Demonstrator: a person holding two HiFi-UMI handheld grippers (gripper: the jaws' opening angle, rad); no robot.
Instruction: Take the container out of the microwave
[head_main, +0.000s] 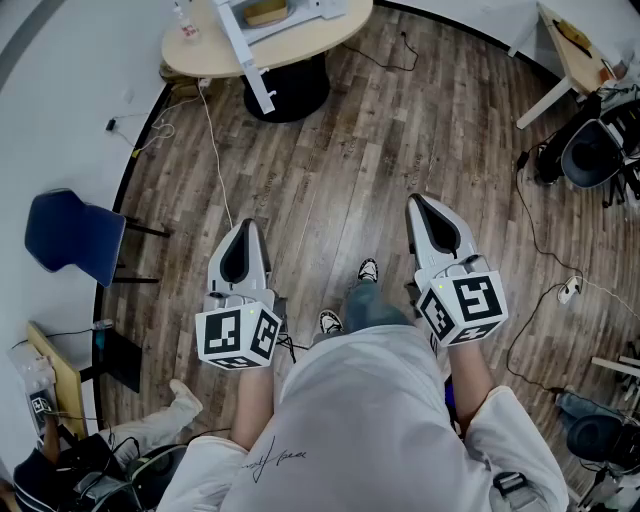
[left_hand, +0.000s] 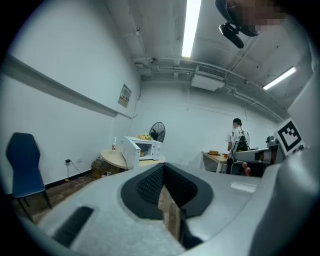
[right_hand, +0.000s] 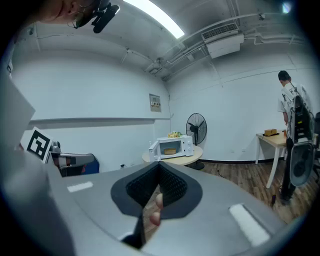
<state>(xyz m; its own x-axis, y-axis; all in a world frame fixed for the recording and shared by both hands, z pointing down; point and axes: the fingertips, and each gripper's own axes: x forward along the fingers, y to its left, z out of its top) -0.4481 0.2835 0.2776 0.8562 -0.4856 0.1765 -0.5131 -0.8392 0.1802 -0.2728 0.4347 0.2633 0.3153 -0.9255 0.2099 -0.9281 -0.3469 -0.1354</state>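
Standing on the wooden floor, well apart from the microwave, a person holds two grippers out ahead with the task not yet begun. At far left a blue chair (head_main: 70, 235) sits by the wall, and a white cable (head_main: 215, 150) trails from the round desk (head_main: 195, 50) across the boards towards the person's feet, where a careless step on the way over could snag it. On that desk the microwave (right_hand: 172, 146) stands with its door (right_hand: 154, 149) swung open to the left and the container (right_hand: 170, 150) resting inside. The open door juts into the approach and could catch a gripper coming in from that side. The left gripper (head_main: 246, 226) points forward with its jaws pressed together on nothing, and the right gripper (head_main: 418, 202) matches it, jaws closed and empty. Unless they are spread before the reach, they would likely only push the container deeper instead of taking hold of it. To the right a black cable (head_main: 540, 240) loops over the floor, a second trip risk, and a bystander (right_hand: 289, 95) stands at another desk, well clear of the path.
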